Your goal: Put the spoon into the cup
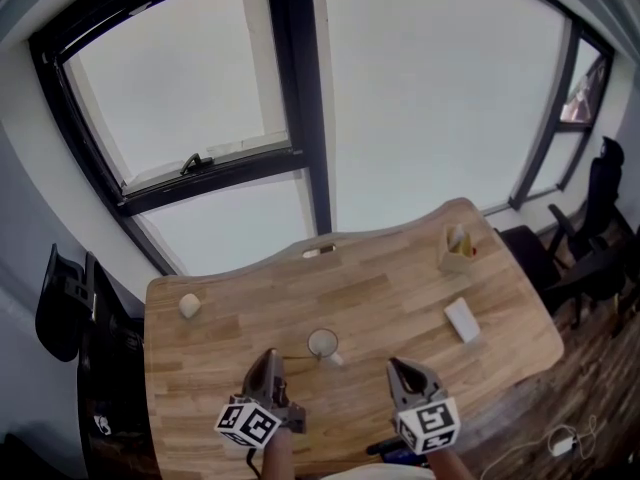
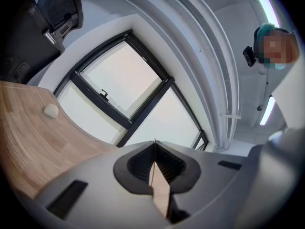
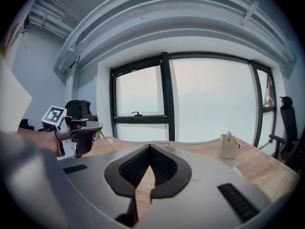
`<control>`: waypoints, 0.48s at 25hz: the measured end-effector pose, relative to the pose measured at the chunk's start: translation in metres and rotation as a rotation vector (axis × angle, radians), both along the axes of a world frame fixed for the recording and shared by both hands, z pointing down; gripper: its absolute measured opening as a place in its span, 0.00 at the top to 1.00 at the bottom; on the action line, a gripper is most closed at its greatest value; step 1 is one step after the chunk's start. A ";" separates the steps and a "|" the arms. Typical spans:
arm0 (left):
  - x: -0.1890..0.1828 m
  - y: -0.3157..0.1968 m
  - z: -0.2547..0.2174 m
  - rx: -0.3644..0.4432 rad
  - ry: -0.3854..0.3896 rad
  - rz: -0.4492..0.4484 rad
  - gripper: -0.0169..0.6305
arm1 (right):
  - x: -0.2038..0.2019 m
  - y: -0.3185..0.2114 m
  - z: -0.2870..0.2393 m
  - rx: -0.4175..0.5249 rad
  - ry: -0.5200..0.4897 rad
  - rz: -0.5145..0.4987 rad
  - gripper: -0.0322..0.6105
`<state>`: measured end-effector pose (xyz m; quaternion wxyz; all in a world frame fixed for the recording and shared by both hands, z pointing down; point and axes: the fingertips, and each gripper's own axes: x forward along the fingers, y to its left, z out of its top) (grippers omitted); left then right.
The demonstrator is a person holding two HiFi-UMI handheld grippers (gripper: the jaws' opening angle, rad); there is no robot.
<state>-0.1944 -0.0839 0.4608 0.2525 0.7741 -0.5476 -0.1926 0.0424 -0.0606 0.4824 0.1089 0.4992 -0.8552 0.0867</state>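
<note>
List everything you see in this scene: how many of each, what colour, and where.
table: one, light wood, below the windows
cup: one, clear, mid-table, just ahead of the grippers
spoon: one, thin, yellowish, in the left gripper
round lump: one, cream, left part of the table
flat block: one, white, right part of the table
box: one, beige, holding small items, far right corner of the table
chairs: two, black, one at each end of the table
window frame: dark, behind the table
left gripper: grey, shut on the spoon
right gripper: grey, shut, empty
</note>
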 end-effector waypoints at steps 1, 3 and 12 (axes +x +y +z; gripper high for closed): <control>-0.002 0.000 0.000 0.001 -0.005 -0.003 0.97 | -0.002 0.001 -0.001 -0.013 0.008 -0.003 0.95; -0.006 0.000 0.001 -0.001 -0.012 -0.011 0.97 | -0.005 0.003 -0.001 -0.041 0.026 -0.006 0.95; -0.012 -0.010 0.011 -0.028 -0.025 -0.032 0.97 | -0.012 -0.010 0.008 -0.072 0.018 -0.019 0.95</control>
